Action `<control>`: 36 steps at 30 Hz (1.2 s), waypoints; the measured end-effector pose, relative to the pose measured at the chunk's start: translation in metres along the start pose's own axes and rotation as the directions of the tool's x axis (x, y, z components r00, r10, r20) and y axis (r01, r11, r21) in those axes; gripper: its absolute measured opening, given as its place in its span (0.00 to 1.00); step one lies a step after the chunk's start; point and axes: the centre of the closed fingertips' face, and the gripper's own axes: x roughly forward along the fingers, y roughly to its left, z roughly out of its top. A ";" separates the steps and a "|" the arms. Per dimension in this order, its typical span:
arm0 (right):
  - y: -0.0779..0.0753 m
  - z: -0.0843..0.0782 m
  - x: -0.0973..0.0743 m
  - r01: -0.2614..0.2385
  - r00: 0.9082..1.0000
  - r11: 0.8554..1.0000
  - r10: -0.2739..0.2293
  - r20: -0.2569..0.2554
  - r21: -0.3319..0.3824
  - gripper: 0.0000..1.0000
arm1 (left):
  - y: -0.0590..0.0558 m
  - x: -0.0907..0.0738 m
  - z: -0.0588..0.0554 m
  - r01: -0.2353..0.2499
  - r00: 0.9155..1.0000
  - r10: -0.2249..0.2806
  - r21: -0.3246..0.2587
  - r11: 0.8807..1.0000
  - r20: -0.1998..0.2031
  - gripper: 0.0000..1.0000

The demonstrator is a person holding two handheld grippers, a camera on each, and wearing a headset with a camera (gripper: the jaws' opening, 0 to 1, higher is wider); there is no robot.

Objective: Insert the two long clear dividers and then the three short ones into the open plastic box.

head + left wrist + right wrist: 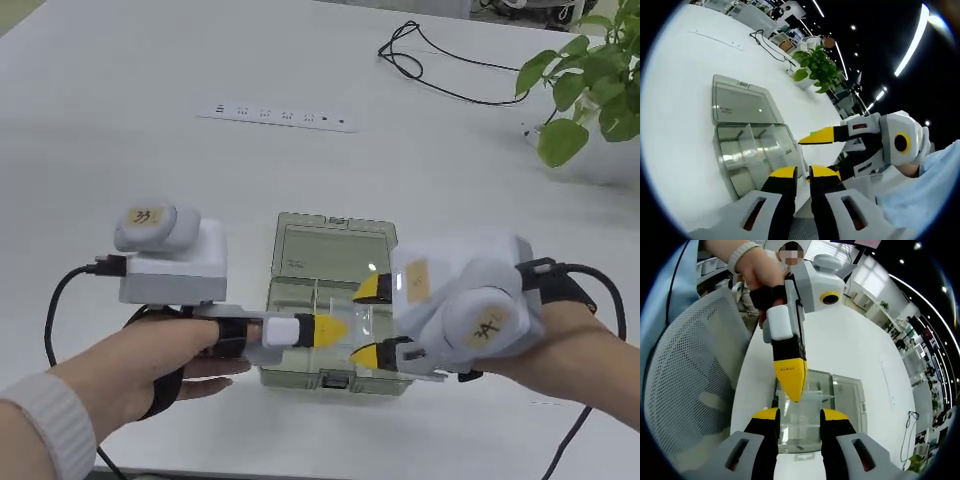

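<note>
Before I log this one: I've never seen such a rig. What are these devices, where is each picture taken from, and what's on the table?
A person holds a hand-operated gripper in each hand; there is no robot arm. The head view comes from a headset camera looking down at a white table. The two round pictures come from cameras riding on the grippers. On the table are an open plastic box, a power strip, a black cable and a potted plant. The right gripper seems to hold a clear divider over the box; the left gripper, jaws nearly together, points at its edge.
</note>
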 end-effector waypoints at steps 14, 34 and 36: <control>0.005 0.005 -0.001 -0.014 1.000 1.000 0.015 0.017 -0.020 0.32 | -0.002 -0.001 -0.005 0.030 0.999 -0.031 -0.061 0.998 -0.007 0.00; 0.008 0.018 -0.020 -0.305 0.944 0.898 0.242 0.223 0.318 0.34 | -0.019 -0.014 -0.019 0.117 0.992 -0.092 0.352 0.929 -0.088 0.00; 0.013 0.016 -0.021 -0.347 0.932 0.886 0.289 0.220 0.308 0.30 | -0.020 -0.016 -0.020 0.123 0.991 -0.094 0.408 0.904 -0.090 0.00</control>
